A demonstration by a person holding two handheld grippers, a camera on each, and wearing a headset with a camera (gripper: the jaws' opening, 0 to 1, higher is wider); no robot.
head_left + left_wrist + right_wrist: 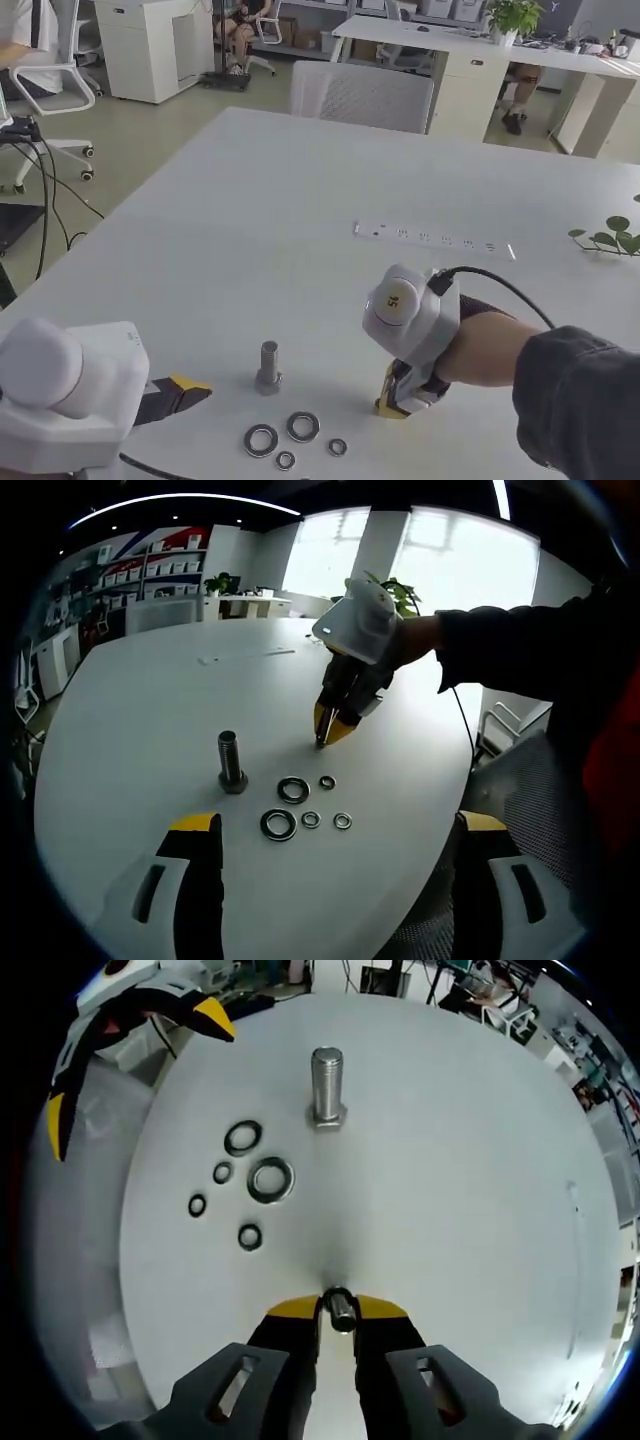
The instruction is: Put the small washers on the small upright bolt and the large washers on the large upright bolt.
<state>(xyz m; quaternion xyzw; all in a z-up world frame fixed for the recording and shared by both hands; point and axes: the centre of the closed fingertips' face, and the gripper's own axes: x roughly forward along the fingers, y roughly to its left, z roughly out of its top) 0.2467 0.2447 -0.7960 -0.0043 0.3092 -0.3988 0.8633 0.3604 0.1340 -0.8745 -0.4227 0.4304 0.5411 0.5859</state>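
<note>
Right gripper [340,1307]: clamped on small bolt [341,1314], lower centre.
Left gripper [338,824]: jaws apart.
Sticker [393,298]: digits unclear.

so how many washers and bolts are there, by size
large washers: 2
small washers: 3
large bolt: 1
small bolt: 1
total: 7
</note>
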